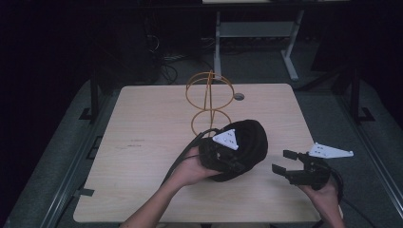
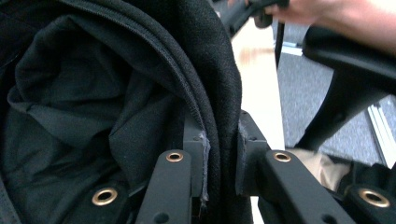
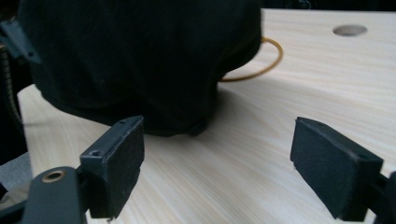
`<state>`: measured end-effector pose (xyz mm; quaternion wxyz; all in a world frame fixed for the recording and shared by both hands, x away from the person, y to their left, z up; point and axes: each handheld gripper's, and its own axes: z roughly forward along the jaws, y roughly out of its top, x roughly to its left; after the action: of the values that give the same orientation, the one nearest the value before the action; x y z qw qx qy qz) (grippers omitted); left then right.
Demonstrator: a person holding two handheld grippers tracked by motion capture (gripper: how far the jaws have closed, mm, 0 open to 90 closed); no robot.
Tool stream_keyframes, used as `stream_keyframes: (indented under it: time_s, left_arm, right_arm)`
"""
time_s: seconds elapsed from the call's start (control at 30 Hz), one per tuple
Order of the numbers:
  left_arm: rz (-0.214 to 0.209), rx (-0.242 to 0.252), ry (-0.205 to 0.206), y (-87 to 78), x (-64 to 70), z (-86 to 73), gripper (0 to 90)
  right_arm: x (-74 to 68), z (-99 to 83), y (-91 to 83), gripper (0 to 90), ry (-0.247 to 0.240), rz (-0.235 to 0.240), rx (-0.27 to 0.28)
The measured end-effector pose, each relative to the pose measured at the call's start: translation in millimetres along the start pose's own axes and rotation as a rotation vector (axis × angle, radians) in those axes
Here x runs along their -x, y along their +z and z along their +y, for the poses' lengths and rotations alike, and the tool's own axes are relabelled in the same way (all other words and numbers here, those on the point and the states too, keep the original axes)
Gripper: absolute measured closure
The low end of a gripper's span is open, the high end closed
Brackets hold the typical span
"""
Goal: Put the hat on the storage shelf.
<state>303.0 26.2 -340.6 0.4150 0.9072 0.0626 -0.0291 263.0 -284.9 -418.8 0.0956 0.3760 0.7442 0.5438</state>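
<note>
Black cap (image 1: 247, 140) sits just right of centre in the high view, resting on the wooden table (image 1: 142, 142) and partly covering the foot of a yellow wire stand (image 1: 209, 97) that rises behind it toward the upper middle of the frame. I have the left gripper (image 1: 228, 159) clamped onto the cap's near edge, with my left hand (image 1: 192, 168) below and to the left of it.

In the left gripper view, the cap (image 2: 93, 93) takes up the left and centre of the frame, its dark lining bunched in folds at the left. Its rim, a thick doubled band of fabric, runs down the middle and passes between my two jaws at the lower centre; the pads press against it from both sides, so the left gripper (image 2: 220, 154) is pinching the rim firmly.

My right gripper (image 1: 287, 164) is at the lower right of the high view, held in my right hand (image 1: 325, 192) just off the cap's right side and not touching it. In the right gripper view, the right gripper (image 3: 217, 163) has its jaws spread wide, nothing between them but bare table (image 3: 261, 154). The cap (image 3: 140, 60) fills the upper left there, and a curve of the wire stand (image 3: 268, 65) peeks out beside it at the upper centre.
</note>
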Motion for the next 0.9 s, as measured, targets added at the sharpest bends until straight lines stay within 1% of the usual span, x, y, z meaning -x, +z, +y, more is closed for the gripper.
stream_keyframes:
  time_s: [0.1,0.13,0.2,0.27,0.33,0.37,0.43,0.47,0.5,0.53,0.57,0.6,0.63,0.67,0.7,0.73,0.8,0.9]
  left_arm:
    - [-0.006,0.023,0.007,-1.7,0.9,8.0,77.9]
    - [-0.014,0.03,0.01,-1.2,1.6,11.3,77.9]
    - [-0.023,0.032,0.016,0.0,2.9,15.9,78.0]
    - [-0.039,0.035,0.025,2.2,4.7,20.5,77.9]
    - [-0.061,0.047,0.033,4.5,6.7,24.3,77.8]
    - [-0.081,0.055,0.037,6.0,8.3,26.4,77.8]
    - [-0.107,0.062,0.044,8.0,10.7,29.3,77.8]
    - [-0.122,0.067,0.049,9.4,12.2,30.9,77.8]
    - [-0.134,0.066,0.058,10.6,13.6,32.5,77.8]
    - [-0.137,0.067,0.063,11.9,15.0,33.8,77.7]
    - [-0.138,0.065,0.069,12.9,15.9,35.0,77.7]
    - [-0.135,0.066,0.073,13.4,16.2,35.8,77.5]
    - [-0.135,0.072,0.073,13.2,15.8,36.2,77.5]
    - [-0.133,0.08,0.071,12.0,15.4,36.4,77.5]
    - [-0.119,0.093,0.073,10.4,15.2,36.0,77.2]
    - [-0.112,0.103,0.073,8.9,14.4,35.6,76.8]
    - [-0.107,0.12,0.063,6.9,13.8,34.0,76.7]
    - [-0.089,0.139,0.057,2.8,13.7,31.6,75.7]
  right_arm:
    - [-6.4,3.9,-0.8,16.5,-0.024,0.014,0.028]
    - [-8.2,5.5,-1.0,16.5,-0.026,0.02,0.039]
    - [-11.3,8.1,-1.4,16.0,-0.034,0.037,0.064]
    - [-14.0,10.3,-1.5,15.6,-0.047,0.028,0.079]
    - [-14.9,11.6,-2.2,15.6,-0.05,0.012,0.093]
    - [-14.5,11.7,-2.9,15.6,-0.048,0.009,0.099]
    - [-13.2,11.6,-4.3,16.0,-0.034,0.012,0.119]
    - [-12.2,11.5,-4.7,20.6,-0.033,0.016,0.126]
    - [-12.1,11.5,-4.9,26.3,-0.037,0.001,0.121]
    - [-12.9,11.5,-4.8,32.7,-0.051,0.002,0.118]
    - [-14.1,11.7,-4.8,42.2,-0.068,0.014,0.124]
    - [-16.0,12.1,-5.1,54.4,-0.083,0.026,0.136]
    - [-18.7,12.6,-5.9,63.5,-0.102,0.025,0.145]
    - [-20.8,13.4,-6.3,70.4,-0.119,0.011,0.151]
    - [-21.9,13.9,-6.5,78.0,-0.116,0.013,0.162]
    - [-22.3,14.4,-6.9,83.3,-0.108,0.016,0.179]
    - [-23.5,16.1,-7.6,85.1,-0.091,0.017,0.205]
    - [-27.0,19.8,-8.7,85.8,-0.099,-0.002,0.221]
